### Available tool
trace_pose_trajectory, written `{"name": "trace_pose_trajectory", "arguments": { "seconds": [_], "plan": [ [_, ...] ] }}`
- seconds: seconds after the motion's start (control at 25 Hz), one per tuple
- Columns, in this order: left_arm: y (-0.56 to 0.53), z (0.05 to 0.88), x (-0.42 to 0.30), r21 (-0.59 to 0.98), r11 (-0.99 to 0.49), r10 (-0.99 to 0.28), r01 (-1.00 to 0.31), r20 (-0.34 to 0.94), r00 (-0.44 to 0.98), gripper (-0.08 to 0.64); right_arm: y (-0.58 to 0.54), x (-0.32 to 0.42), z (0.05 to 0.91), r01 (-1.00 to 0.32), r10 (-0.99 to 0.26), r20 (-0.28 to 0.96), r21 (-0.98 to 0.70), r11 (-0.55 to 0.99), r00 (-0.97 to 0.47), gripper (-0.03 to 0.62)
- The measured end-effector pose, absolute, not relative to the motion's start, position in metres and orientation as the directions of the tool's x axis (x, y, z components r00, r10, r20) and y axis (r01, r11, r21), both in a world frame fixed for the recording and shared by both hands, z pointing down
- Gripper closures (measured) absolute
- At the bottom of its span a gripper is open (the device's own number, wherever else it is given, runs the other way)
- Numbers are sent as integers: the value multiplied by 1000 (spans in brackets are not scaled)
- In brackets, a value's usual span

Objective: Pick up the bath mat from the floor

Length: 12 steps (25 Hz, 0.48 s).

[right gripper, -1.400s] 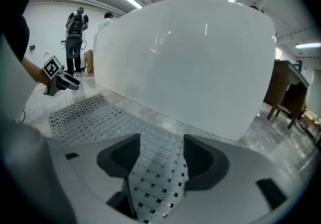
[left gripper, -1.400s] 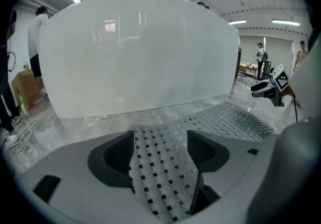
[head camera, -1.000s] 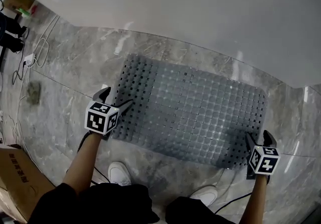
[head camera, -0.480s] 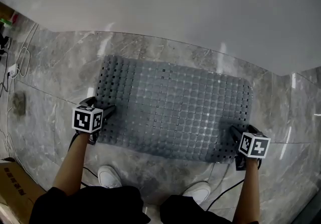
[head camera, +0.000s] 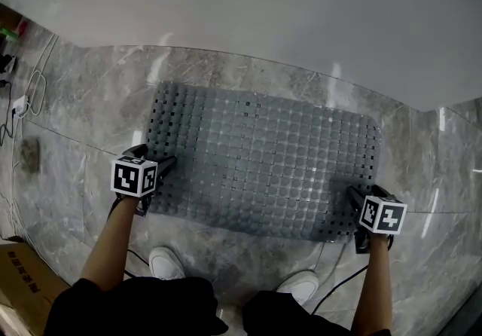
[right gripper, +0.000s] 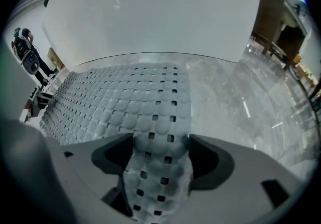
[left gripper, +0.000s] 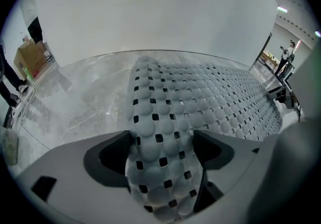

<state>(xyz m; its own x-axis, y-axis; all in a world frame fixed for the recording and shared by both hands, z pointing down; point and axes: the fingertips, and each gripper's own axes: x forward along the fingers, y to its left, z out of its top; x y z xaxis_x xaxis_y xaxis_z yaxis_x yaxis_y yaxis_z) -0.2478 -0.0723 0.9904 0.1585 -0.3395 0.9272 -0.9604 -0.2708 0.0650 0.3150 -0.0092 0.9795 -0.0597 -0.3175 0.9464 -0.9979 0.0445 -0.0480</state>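
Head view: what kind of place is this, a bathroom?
Probably a workroom set up like a bathroom: a bath mat lies on a grey stone-look floor, but a cardboard box and loose cables sit at the side.

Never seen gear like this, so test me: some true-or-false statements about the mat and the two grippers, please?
1. The bath mat lies on the marble floor. True.
2. The mat is solid red. False: it is grey, with rows of holes.
3. The left gripper and right gripper stand at its two near corners. True.
4. The right gripper's jaws are shut tight. False: they stand apart, having just been opening, with mat between them.
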Motion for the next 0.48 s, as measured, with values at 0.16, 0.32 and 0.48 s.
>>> {"name": "trace_pose_trajectory", "arguments": {
  "seconds": [0.16, 0.32, 0.48],
  "plan": [
    [-71, 990, -245, 62, -274, -336, -960, 929, 156, 161, -9, 313, 978, -998, -319, 946, -40, 53, -55, 242],
    [-69, 988, -234, 58, -307, -333, -950, 929, 165, 241, -9, 303, 976, -996, -318, 946, -41, 78, -63, 319],
    [-67, 985, -220, 50, -373, -336, -927, 924, 185, 357, -9, 294, 975, -993, -333, 942, -4, 120, -44, 385]
  ]
}}
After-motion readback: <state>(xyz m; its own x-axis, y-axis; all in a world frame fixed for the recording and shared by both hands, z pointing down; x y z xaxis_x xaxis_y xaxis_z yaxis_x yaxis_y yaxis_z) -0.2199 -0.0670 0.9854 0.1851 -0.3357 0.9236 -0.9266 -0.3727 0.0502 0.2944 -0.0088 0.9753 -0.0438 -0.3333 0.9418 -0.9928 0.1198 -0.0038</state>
